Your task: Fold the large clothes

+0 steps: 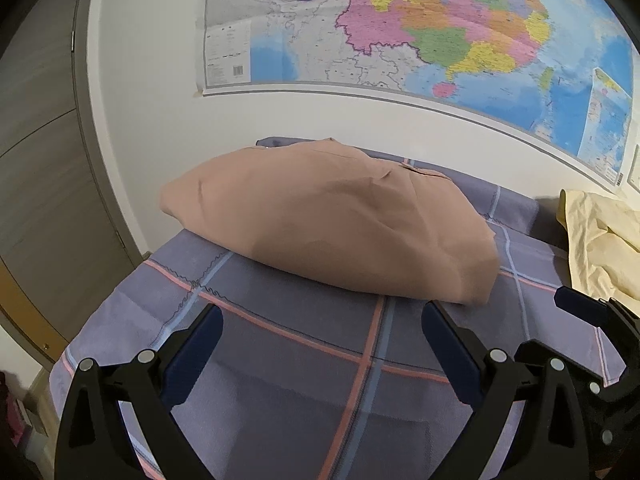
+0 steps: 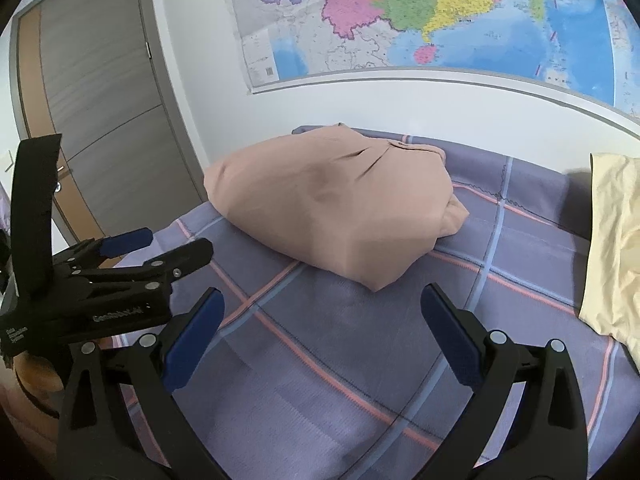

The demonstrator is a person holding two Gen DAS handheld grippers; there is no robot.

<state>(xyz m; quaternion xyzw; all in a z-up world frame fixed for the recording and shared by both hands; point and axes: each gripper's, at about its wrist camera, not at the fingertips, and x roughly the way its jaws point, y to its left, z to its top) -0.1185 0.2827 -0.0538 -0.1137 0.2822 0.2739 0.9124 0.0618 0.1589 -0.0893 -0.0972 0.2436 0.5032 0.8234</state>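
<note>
Folded pink garment (image 1: 328, 216) is seen at 12 o'clock on the checked bedsheet (image 1: 304, 360); left gripper (image 1: 322, 324) and right gripper (image 2: 322, 308) are spread, empty.

Home bedroom, checked purple bedsheet (image 1: 280, 360), wall map (image 1: 400, 32), wooden door (image 2: 100, 100), cream bedding (image 2: 616, 240)

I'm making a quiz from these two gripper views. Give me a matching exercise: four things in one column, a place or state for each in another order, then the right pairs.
Things:
1. pink garment
2. yellow cloth
3. map
4. left gripper

Places or states:
A. hangs on the wall
B. lies at the right edge of the bed
C. jaws open, holding nothing
D. folded into a bundle on the checked sheet

Pairs: 1-D, 2-B, 3-A, 4-C
</note>
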